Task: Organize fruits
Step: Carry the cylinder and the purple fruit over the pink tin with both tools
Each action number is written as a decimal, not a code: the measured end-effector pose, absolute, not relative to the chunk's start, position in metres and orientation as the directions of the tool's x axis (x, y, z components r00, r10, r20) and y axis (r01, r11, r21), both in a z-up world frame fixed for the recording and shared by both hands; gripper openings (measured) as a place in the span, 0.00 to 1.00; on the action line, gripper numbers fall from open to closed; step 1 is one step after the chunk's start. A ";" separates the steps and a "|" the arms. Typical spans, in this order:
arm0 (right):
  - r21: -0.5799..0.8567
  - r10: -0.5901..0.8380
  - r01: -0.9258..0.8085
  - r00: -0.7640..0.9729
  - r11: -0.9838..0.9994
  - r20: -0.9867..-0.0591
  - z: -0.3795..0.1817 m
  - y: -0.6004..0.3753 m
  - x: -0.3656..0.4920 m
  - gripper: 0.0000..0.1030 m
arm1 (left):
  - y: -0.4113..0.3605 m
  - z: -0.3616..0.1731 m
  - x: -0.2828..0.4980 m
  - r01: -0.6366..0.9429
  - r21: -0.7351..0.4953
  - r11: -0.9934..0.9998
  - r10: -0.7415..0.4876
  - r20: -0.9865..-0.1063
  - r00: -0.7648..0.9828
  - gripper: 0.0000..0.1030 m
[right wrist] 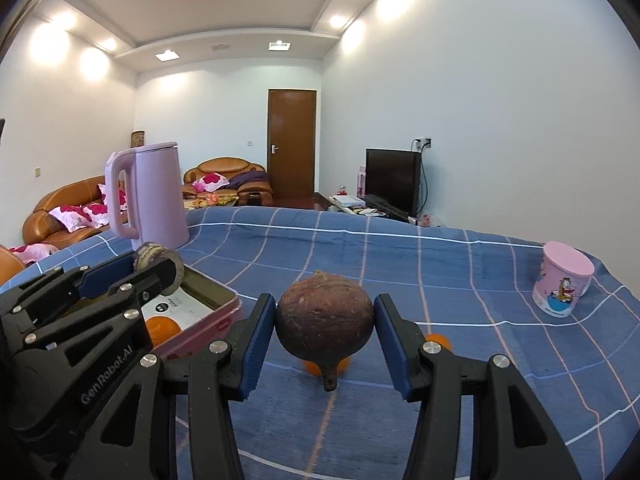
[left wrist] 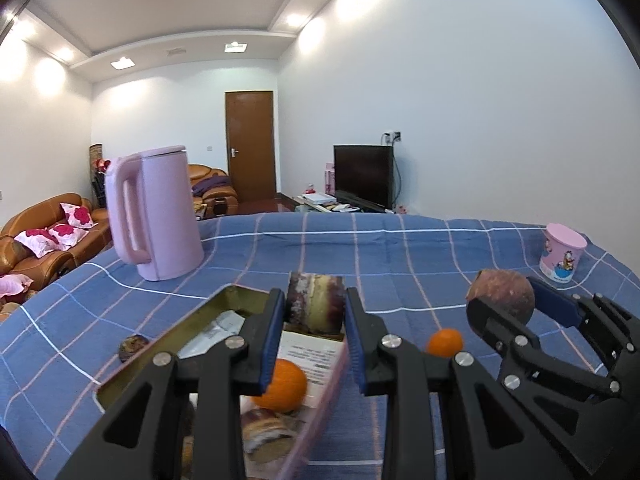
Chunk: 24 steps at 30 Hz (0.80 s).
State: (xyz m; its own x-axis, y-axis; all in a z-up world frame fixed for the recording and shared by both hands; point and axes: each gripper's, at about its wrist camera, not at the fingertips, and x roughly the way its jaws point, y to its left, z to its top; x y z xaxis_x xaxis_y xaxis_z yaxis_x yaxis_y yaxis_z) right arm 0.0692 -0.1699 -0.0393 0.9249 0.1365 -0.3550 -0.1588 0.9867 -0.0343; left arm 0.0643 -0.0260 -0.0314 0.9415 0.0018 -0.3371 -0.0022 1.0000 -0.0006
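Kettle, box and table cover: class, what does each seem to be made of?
Kettle: probably matt pink plastic, smooth and barely reflective. Box: likely painted tin, with a dull metallic inside and thin rolled rim. Table cover: woven checked cloth that wrinkles.

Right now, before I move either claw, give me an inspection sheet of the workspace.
Surface: blue checked tablecloth, wrinkled at the far edge.
Job's things: open tin box holding an orange; loose small orange; dark fruit piece beside the box.
Clutter: pink kettle; pink cartoon cup.
Claws: left claw shut on a cut purple chunk above the box; right claw shut on a round brown fruit.
Cables: only those behind the TV.
Surroundings: sofas, brown door.
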 end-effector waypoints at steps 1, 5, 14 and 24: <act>-0.036 0.141 -0.165 0.924 0.986 -0.356 -0.040 -0.166 0.070 0.51 | -0.022 -0.031 0.065 -0.010 -0.003 1.000 0.008 -0.338 0.941 0.30; -0.042 0.164 -0.192 0.919 0.981 -0.358 -0.040 -0.153 0.072 0.51 | -0.008 -0.030 0.066 -0.034 -0.004 0.999 0.031 -0.344 0.939 0.30; -0.056 0.212 -0.250 0.905 0.967 -0.369 -0.043 -0.122 0.079 0.51 | 0.022 -0.033 0.071 -0.086 -0.018 0.996 0.073 -0.365 0.928 0.30; -0.072 0.256 -0.305 0.888 0.950 -0.381 -0.044 -0.093 0.087 0.51 | 0.053 -0.033 0.078 -0.130 -0.028 0.991 0.109 -0.388 0.915 0.30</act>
State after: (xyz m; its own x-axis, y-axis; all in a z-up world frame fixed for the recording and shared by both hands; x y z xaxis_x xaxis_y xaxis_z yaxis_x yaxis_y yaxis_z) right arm 0.0867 -0.0925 -0.0436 0.8884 0.2564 -0.3808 -0.3048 0.9497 -0.0717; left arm 0.0781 0.0532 -0.0329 0.9153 0.1095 -0.3876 -0.1304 0.9911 -0.0282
